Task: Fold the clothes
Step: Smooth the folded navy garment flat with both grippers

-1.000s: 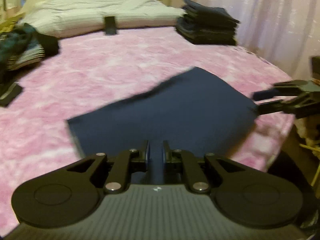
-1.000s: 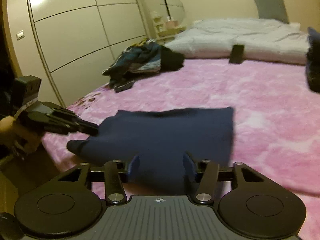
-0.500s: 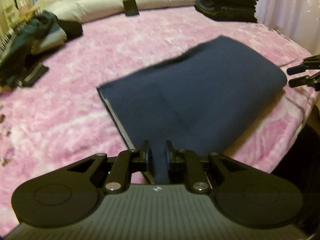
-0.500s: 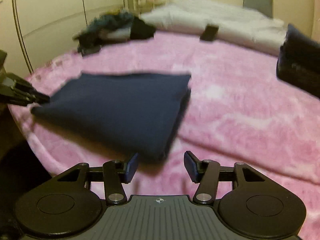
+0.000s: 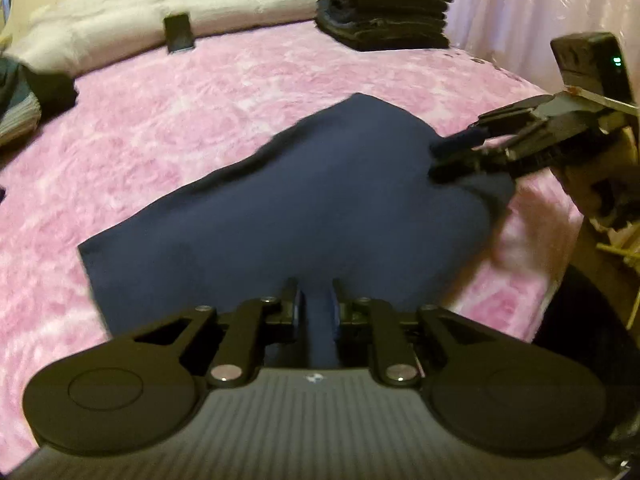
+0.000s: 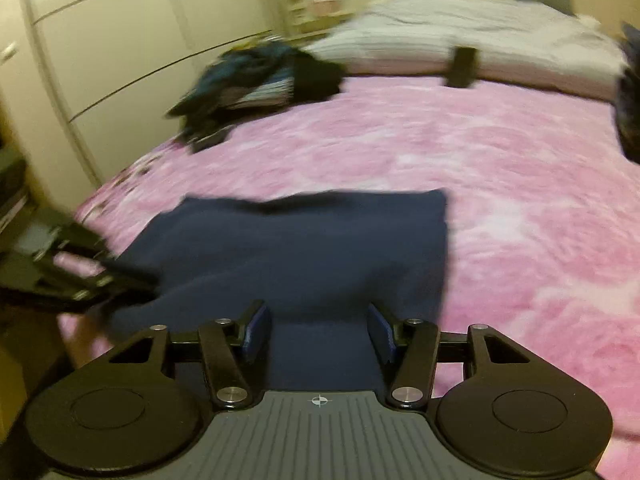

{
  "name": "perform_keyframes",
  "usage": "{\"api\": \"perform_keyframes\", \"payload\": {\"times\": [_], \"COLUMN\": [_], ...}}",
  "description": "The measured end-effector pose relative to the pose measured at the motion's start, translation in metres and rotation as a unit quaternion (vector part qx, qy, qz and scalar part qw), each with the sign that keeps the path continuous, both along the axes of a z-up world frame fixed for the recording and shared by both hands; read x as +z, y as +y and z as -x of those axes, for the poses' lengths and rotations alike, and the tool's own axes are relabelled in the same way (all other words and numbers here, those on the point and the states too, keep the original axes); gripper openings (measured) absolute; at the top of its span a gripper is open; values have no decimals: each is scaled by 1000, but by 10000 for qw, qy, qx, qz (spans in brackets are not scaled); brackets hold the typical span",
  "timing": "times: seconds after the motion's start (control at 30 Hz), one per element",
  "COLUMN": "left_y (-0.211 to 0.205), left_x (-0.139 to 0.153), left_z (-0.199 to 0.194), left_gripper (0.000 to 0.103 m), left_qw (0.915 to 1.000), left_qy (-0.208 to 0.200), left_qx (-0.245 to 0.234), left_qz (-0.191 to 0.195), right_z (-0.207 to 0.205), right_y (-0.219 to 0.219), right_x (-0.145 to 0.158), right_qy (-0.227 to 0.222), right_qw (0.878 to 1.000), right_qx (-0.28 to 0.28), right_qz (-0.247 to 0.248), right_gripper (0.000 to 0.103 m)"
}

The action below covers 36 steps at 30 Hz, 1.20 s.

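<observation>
The folded navy garment [image 5: 304,216] lies flat on the pink bedspread [image 5: 168,112], near its front edge, and serves here as the reference.

The left gripper [image 5: 315,304] sits at the garment's near edge. Its jaws stand narrow, with a tongue of navy cloth running up between them; the pads appear closed on that fold.

The right gripper [image 6: 318,330] sits at the same near edge, further along it. Its jaws stand apart, with cloth visible in the gap, and the pads [image 6: 256,330] do not press on it. In the left wrist view its tips reach the garment's right-hand corner.

The garment extends away from both grippers toward the grey pillows [image 5: 160,28]. Its long axis runs across, roughly from one gripper to the other.

Both grippers are at the garment; only the left appears to hold it.

The stack of dark folded clothes [image 5: 384,8] stands well beyond the garment's far right corner, the likely destination. The unfolded heap [image 6: 256,76] lies beyond the far left.
</observation>
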<state>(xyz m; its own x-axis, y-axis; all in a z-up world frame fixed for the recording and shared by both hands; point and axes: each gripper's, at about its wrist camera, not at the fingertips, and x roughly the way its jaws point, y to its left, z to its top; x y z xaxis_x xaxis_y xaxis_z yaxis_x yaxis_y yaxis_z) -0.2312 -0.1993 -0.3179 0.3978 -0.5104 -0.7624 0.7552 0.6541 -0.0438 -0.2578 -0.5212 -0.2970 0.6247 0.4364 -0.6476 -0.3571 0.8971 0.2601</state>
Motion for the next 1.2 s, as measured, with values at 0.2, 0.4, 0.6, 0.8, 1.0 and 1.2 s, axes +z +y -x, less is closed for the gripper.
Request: {"api": "perform_keyframes", "payload": {"times": [0.2, 0.4, 0.6, 0.8, 1.0, 1.2], "left_y": [9, 34, 53, 36, -3, 6], "left_x": [-3, -24, -19, -5, -31, -33], "left_z": [-60, -122, -134, -134, -142, -159], "left_gripper": [24, 37, 9, 11, 13, 3], "left_qw": [9984, 9982, 9946, 9963, 9995, 9989], "left_qy": [-254, 306, 42, 313, 295, 98], "left_qx": [187, 512, 1032, 518, 124, 467], "left_qz": [-465, -22, -71, 612, -10, -49], "right_z": [-51, -118, -128, -114, -150, -184], "right_y": [12, -3, -6, 32, 88, 79], "right_x": [1, -30, -20, 1, -30, -34], "right_qy": [96, 263, 72, 142, 701, 447], "right_qw": [9981, 9978, 9971, 9941, 9780, 9875], "right_qx": [367, 293, 46, 997, 1753, 1250], "right_qz": [491, 530, 760, 404, 887, 854], "right_gripper": [54, 54, 54, 54, 54, 54]}}
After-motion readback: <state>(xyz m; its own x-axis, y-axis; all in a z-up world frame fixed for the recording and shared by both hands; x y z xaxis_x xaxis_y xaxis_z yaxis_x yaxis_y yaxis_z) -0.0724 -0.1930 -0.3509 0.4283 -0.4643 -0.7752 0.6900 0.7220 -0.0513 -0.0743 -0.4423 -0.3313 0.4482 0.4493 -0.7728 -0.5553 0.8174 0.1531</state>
